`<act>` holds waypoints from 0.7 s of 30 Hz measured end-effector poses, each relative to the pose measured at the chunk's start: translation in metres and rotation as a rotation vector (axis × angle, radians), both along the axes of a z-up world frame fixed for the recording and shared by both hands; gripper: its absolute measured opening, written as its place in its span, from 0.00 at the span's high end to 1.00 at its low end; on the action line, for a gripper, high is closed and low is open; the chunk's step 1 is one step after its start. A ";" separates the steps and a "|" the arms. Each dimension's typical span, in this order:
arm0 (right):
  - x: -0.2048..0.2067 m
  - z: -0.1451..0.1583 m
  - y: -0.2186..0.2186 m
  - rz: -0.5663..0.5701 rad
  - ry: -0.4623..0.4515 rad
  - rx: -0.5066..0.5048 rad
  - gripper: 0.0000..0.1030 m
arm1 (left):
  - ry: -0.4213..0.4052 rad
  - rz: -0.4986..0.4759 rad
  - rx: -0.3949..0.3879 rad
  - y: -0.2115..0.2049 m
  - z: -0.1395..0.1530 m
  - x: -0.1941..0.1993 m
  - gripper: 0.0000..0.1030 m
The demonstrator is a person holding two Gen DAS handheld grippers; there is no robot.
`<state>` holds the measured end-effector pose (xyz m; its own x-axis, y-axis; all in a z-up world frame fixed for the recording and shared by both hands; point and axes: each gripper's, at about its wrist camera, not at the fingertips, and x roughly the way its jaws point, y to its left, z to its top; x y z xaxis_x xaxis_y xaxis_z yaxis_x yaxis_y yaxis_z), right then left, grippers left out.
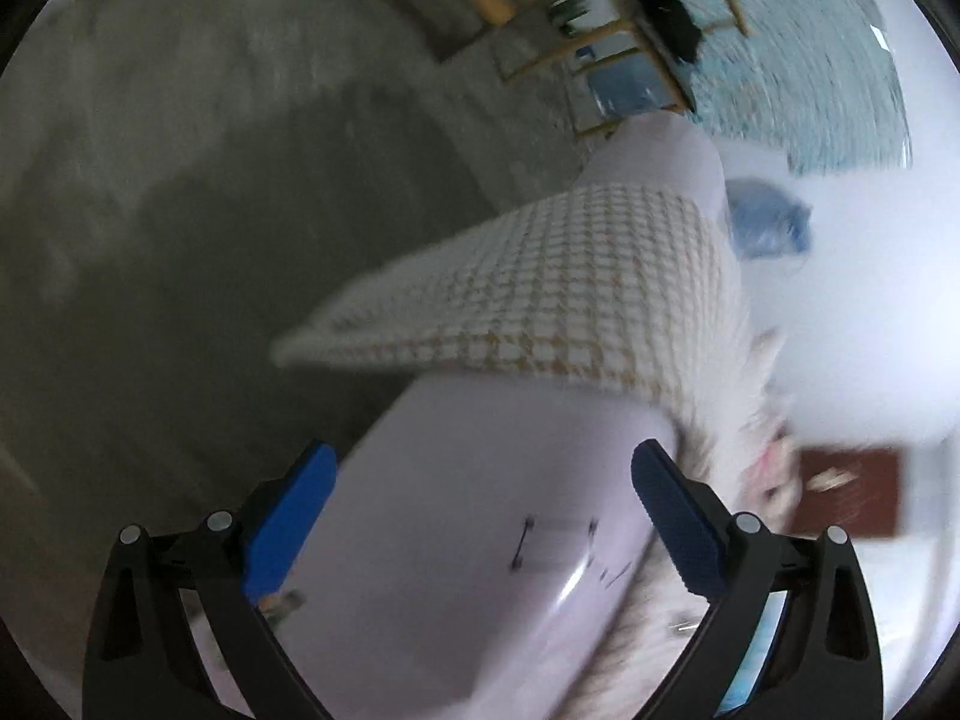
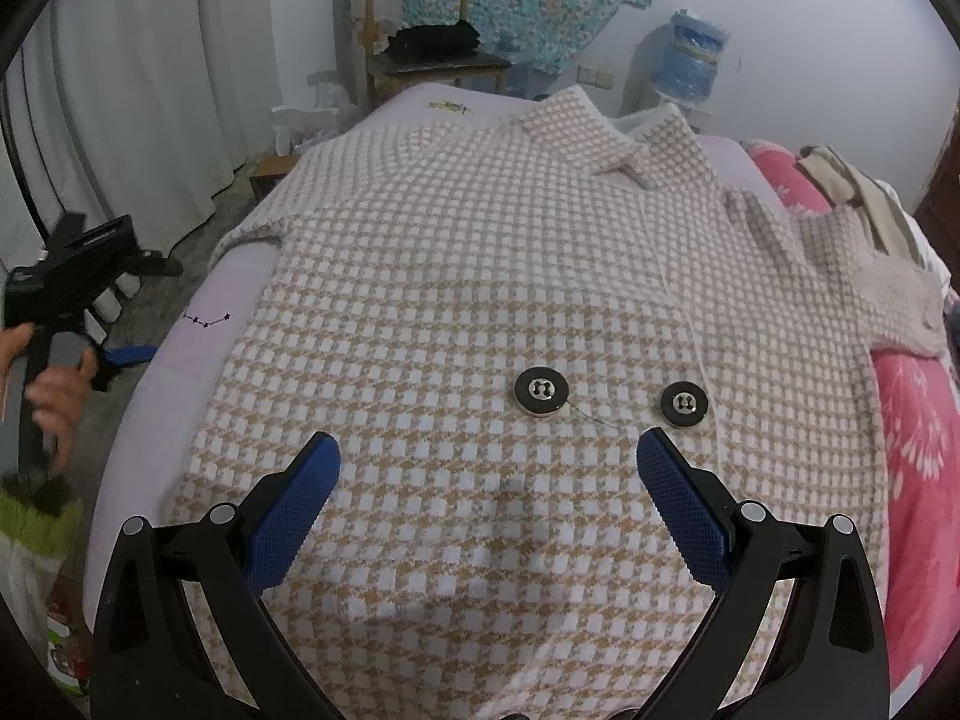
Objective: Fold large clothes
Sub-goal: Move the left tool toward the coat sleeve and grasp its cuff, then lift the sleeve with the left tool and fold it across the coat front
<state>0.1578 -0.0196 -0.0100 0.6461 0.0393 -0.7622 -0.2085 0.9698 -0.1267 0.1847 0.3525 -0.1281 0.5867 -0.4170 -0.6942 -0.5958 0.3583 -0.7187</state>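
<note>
the thick cream-and-tan houndstooth knit coat (image 2: 480, 300) lies spread front-up across the pale lilac bed sheet (image 2: 198, 354), collar (image 2: 606, 132) toward the far end, one sleeve reaching right over the pink floral quilt (image 2: 918, 408); it looks heavy and soft, a bulky weave that should drape slowly and hold a fold, not slippery; the fuzzy lining at the sleeve edge suggests extra bulk at the creases; best taken, i judge, at the hem corners, the shoulder seams or the sleeve cuff, pinching both layers, and kept clear of the two black round buttons (image 2: 542, 391), one of which trails a loose thread; the right gripper (image 2: 489, 468) hovers over the lower front of the coat with its blue pads spread wide, holding nothing; the left gripper (image 1: 480, 480), blurred, hangs off the bed's left edge, likewise spread wide and empty, the coat's side ahead of it; no brand or readable writing shows; the sheet carries only a small star-line print (image 2: 207, 319) and a tiny yellow motif, too small to read.
</note>
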 end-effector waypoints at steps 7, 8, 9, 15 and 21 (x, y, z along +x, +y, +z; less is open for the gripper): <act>0.003 -0.003 -0.009 -0.024 0.010 0.012 0.08 | 0.018 0.105 -0.395 0.015 -0.064 0.016 0.06; 0.004 -0.003 -0.011 -0.029 0.010 0.015 0.08 | 0.008 0.138 -0.458 0.018 -0.074 0.018 0.06; 0.004 -0.004 -0.013 -0.034 0.010 0.019 0.08 | 0.003 0.166 -0.506 0.022 -0.082 0.020 0.06; 0.006 -0.008 -0.019 -0.058 0.027 0.024 0.08 | 0.038 0.260 -0.655 0.030 -0.124 0.038 0.15; 0.010 -0.010 -0.030 -0.087 0.030 0.028 0.08 | 0.077 0.350 -0.689 0.038 -0.148 0.057 0.52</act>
<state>0.1675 -0.0496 -0.0196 0.6248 0.0057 -0.7808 -0.1268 0.9874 -0.0942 0.2420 0.3909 -0.2759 0.7247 -0.5683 -0.3897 -0.6489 -0.3725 -0.6634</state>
